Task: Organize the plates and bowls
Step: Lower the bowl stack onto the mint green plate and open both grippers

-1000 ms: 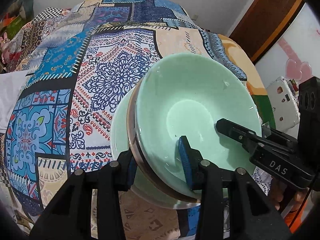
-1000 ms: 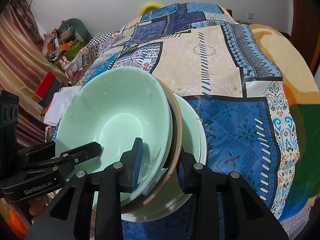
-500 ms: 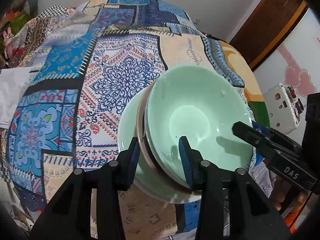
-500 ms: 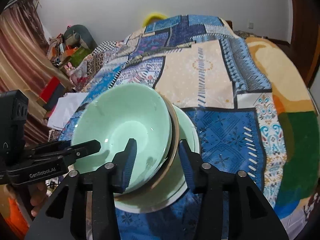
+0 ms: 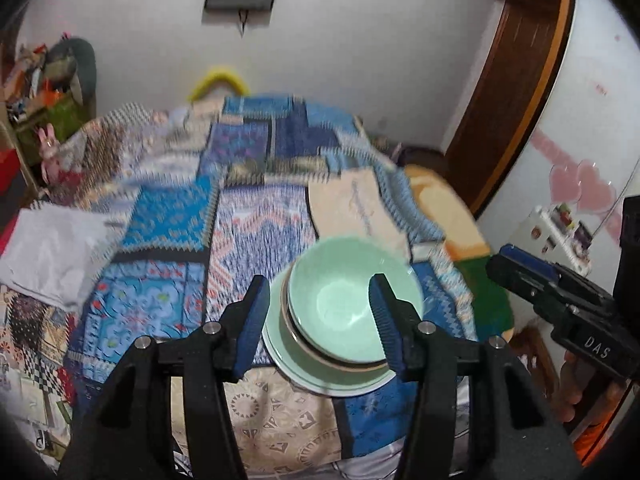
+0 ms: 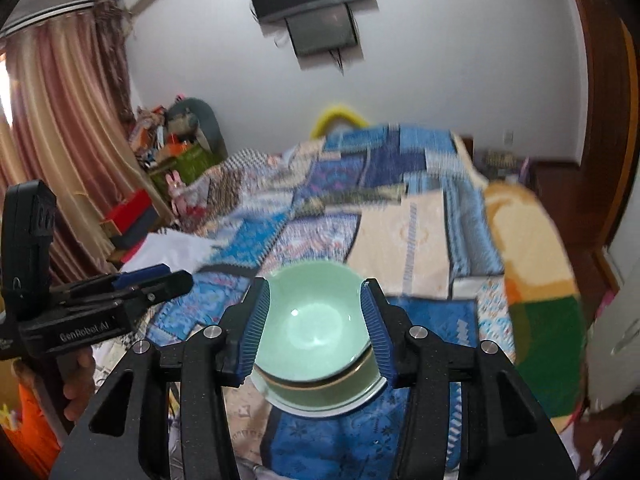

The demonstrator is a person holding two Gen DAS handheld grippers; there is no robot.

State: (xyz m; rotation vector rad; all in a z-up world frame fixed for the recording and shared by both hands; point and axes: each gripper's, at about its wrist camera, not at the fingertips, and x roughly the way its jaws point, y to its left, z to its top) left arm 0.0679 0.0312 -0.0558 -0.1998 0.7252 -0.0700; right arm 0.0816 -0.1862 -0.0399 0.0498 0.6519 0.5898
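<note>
**Stacked green dishes on the patchwork bed, both grippers clear**

At the far left of the right wrist view, the left gripper (image 6: 160,276) is seen from the side, held by a hand (image 6: 78,380); its fingers (image 6: 140,270) show blue pads. In its own view the left gripper (image 5: 318,322) has its fingers spread wide apart with nothing between them, framing the stack from above without touching it.

In the middle, a pale green bowl (image 5: 352,300) sits in a brown-rimmed bowl (image 5: 340,362), and both rest on a green plate (image 5: 320,380). The stack stands on the near part of a bed covered by a blue patchwork bedspread (image 5: 168,216), much of it motion-blurred. A white cloth (image 5: 52,248) lies on the bedspread well to the left.

The right gripper (image 6: 316,328) also has its fingers apart and empty, either side of the bowl in the picture. At the right of the left wrist view it appears side-on, marked "DAS". A wall-mounted television (image 6: 320,20) hangs behind.
</note>
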